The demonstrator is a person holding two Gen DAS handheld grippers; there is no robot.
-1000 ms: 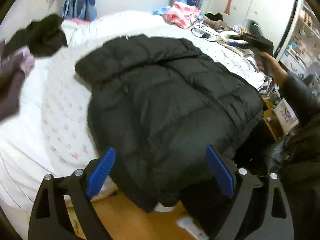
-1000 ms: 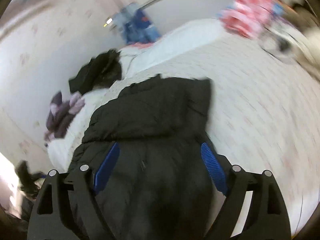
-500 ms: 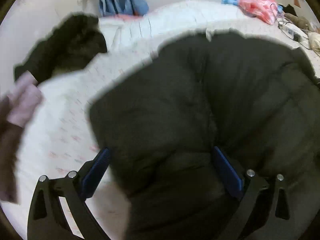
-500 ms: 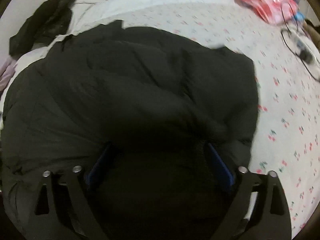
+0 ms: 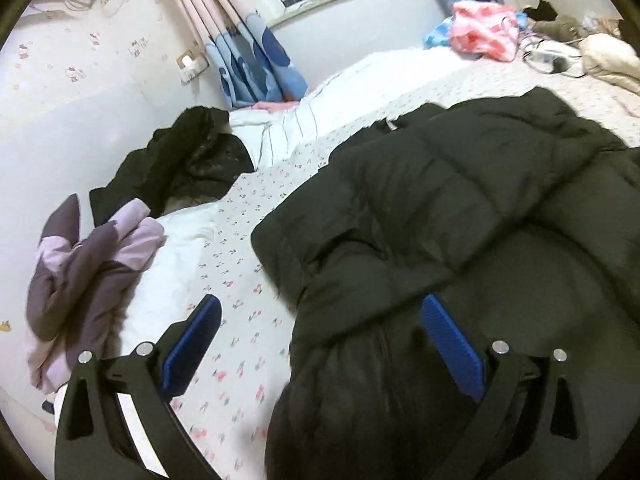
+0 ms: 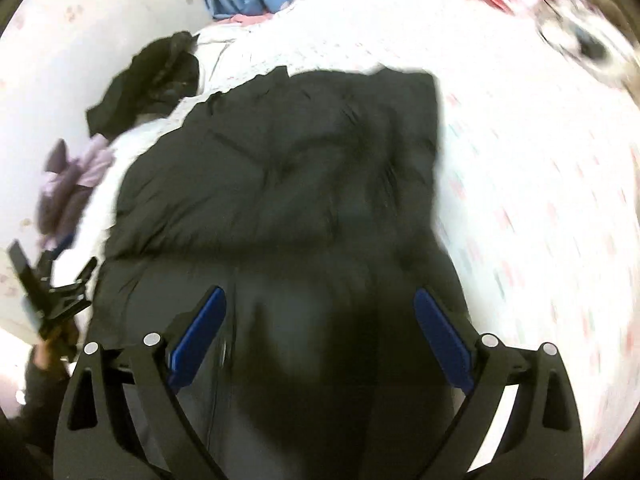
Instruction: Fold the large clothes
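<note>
Lying across the floral bedsheet (image 5: 240,320), the black puffer jacket (image 5: 460,200) is partly folded; left gripper (image 5: 320,344) hovers over its near left edge, jaws spread, grasping nothing; right gripper (image 6: 320,336) hangs above the jacket's middle, jaws likewise apart.

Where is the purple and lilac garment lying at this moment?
In the left wrist view the purple and lilac garment lies bunched at the far left on the white bedding, just below the black garment and left of the black puffer jacket.
</note>
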